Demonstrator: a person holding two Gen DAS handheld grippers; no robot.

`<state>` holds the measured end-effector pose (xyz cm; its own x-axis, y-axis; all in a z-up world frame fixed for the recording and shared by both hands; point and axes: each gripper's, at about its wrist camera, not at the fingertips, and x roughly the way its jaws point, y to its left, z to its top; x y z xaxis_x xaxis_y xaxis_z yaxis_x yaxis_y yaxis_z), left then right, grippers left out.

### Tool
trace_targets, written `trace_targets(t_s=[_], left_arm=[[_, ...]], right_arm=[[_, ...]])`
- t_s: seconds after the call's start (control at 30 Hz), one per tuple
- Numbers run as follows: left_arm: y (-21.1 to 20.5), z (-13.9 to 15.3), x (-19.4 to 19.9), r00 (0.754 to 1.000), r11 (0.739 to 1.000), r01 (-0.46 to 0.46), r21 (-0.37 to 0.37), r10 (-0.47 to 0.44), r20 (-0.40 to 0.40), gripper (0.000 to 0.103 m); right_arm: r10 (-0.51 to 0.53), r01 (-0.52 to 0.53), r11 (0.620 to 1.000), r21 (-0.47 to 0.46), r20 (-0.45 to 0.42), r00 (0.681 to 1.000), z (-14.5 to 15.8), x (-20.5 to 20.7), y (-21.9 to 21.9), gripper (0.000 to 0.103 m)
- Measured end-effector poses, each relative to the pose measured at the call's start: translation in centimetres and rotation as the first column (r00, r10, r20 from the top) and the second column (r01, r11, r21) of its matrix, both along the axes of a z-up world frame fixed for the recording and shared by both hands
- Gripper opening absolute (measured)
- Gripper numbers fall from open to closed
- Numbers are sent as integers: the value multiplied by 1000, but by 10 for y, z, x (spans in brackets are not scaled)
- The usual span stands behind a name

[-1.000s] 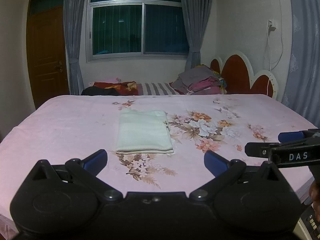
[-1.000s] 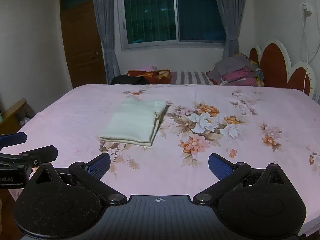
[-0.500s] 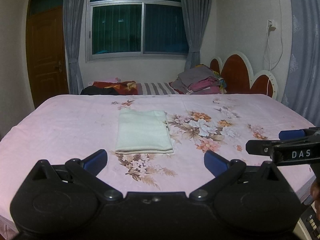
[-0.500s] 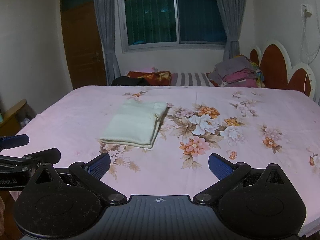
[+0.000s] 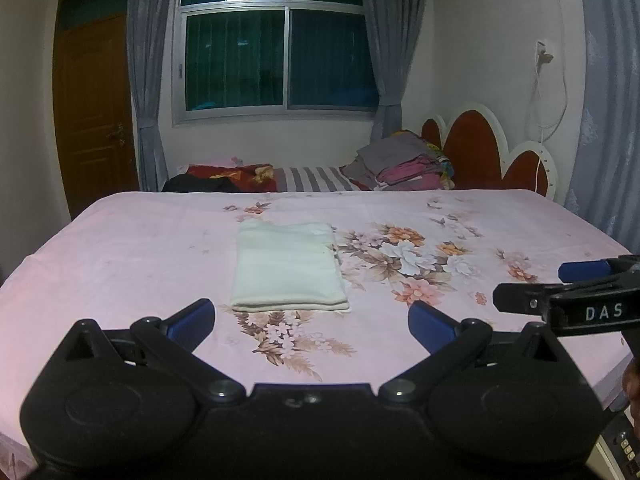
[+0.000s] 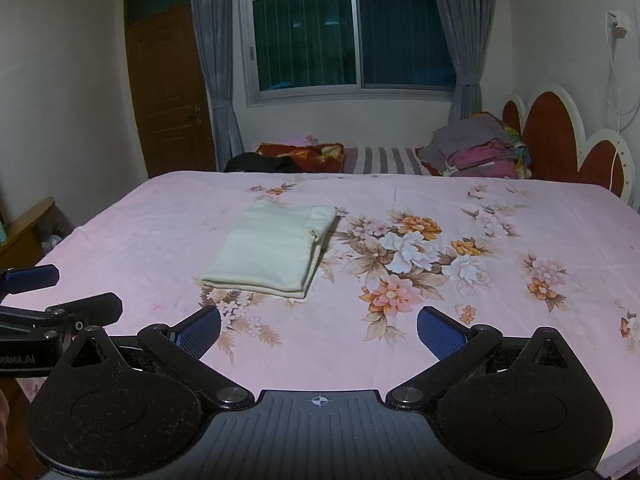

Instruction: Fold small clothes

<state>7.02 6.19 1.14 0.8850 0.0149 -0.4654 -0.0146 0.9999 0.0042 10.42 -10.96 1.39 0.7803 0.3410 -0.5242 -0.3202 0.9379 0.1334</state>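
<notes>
A pale cream garment [image 5: 288, 266] lies folded into a neat rectangle on the pink floral bedsheet [image 5: 140, 248]; it also shows in the right wrist view [image 6: 274, 250]. My left gripper [image 5: 312, 320] is open and empty, held above the bed's near edge, short of the garment. My right gripper [image 6: 319, 330] is open and empty, also back from the garment and to its right. Each gripper shows at the edge of the other's view: the right gripper [image 5: 560, 288] and the left gripper [image 6: 44, 292].
A pile of folded clothes [image 5: 404, 164] and bedding [image 5: 240, 172] lie at the far side of the bed by the window. A red and white headboard [image 5: 488, 152] stands at the right. A wooden door [image 5: 96, 112] is at the far left.
Both grippers have drifted slightly; the garment sits a touch lower in the views. The garment has not moved on the bed.
</notes>
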Motion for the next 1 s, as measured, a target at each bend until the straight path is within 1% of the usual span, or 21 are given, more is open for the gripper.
trace_targets(t_s=[0.57, 1.0], left_arm=[[2, 0, 2, 1000, 1000, 5, -1, -5, 1, 103], [-1, 1, 1, 1000, 1000, 11, -4, -10, 16, 103]], right_arm=[[11, -11, 1000, -12, 1, 1000, -2, 3, -7, 103], [20, -20, 1000, -17, 4, 1000, -2, 2, -10, 103]])
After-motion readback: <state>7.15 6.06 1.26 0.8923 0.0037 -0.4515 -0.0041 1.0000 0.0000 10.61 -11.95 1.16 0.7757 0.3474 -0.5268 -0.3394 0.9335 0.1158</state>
